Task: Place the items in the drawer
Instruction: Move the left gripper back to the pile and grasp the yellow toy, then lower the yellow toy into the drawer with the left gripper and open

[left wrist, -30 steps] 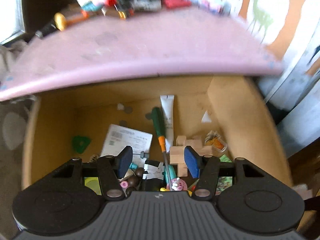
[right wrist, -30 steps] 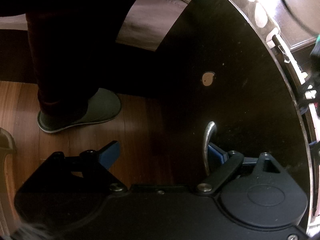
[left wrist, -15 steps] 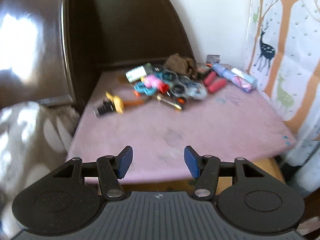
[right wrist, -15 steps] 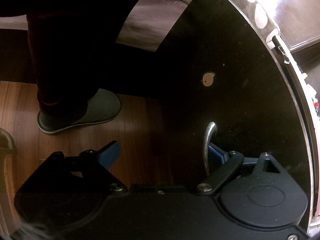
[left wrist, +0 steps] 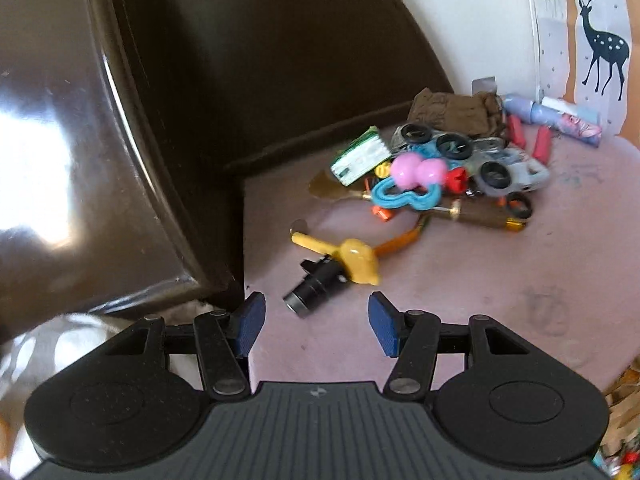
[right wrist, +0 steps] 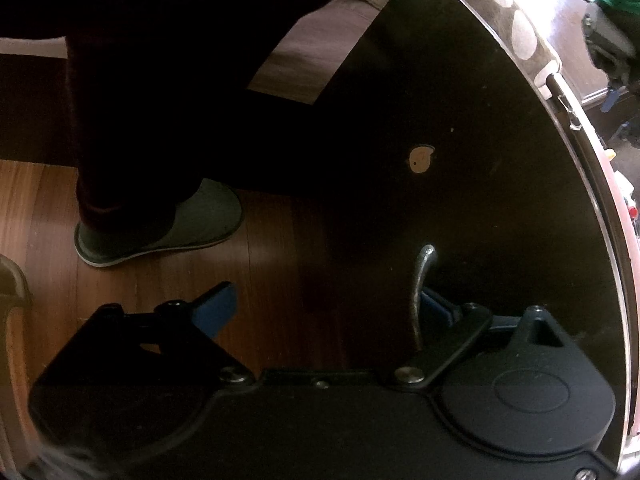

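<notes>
Through the left wrist view I see my left gripper [left wrist: 316, 322] with its jaws spread wide and holding nothing, hovering over the pink counter [left wrist: 500, 280]. Just past the blue pads, at twelve o'clock, lies a black cylinder [left wrist: 316, 288] touching a yellow toy [left wrist: 356, 260]. Farther off, toward one o'clock, sits the heap of items [left wrist: 440, 172]: a pink-and-blue plastic piece [left wrist: 412, 184], a green-and-white packet [left wrist: 360, 156], grey wheeled parts [left wrist: 496, 168] and a brown cloth [left wrist: 452, 110] behind them. A dark headboard [left wrist: 120, 140] fills the view from nine to twelve o'clock. Through the right wrist view, my right gripper [right wrist: 324, 308] has its jaws wide, with the right pad tucked behind the metal handle [right wrist: 420, 292] of the dark drawer front [right wrist: 460, 160], the handle standing between the pads and not clamped. A grey slipper [right wrist: 168, 224] rests on the wood floor [right wrist: 40, 208] at ten o'clock.
</notes>
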